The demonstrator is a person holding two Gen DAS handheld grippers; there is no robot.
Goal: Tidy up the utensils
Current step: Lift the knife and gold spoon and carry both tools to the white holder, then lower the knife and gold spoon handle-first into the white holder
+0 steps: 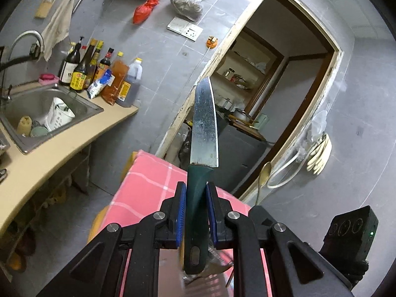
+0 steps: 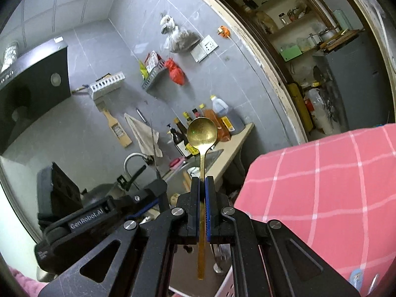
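Knife [image 1: 201,148] with a green handle stands clamped between the blue pads of the left gripper [image 1: 195,193], blade upward. Right gripper [image 2: 202,185] pinches a gold spoon [image 2: 201,136] by its stem, bowl up. Beneath both lies a pink checked cloth [image 2: 321,185].

Pink checked cloth [image 2: 321,185] covers what seems a table.
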